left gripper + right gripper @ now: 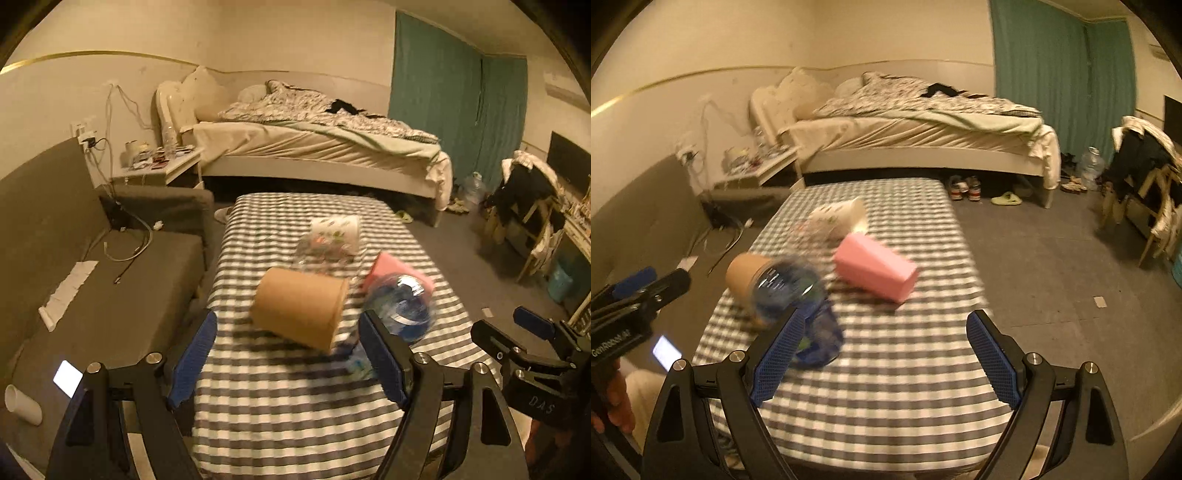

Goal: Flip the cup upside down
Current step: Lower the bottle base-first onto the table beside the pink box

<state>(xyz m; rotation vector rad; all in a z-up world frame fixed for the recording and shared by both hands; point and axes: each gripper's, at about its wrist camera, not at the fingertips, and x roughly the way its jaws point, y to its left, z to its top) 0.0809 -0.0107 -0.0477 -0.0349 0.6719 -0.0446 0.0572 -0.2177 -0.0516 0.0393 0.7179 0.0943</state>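
Here several cups lie tipped on the checked bench (295, 406), and the brown cup (301, 308) is the landmark to read everything from. It rests on its side, long axis running roughly across the left wrist view, straight ahead of the left gripper (288, 363) and a little beyond its fingertips. That gripper's jaws stand wide apart and hold nothing. Just right of the brown cup lies a blurred blue-patterned clear cup (400, 310), and behind that one a pink cup (391, 267), also on its side; a white patterned cup (338, 234) lies farther back. The right gripper (886, 360), jaws likewise spread and empty, faces the bare cloth in front of the pink cup. Which cup is meant I cannot tell; the left hand looks best lined up for the brown one.
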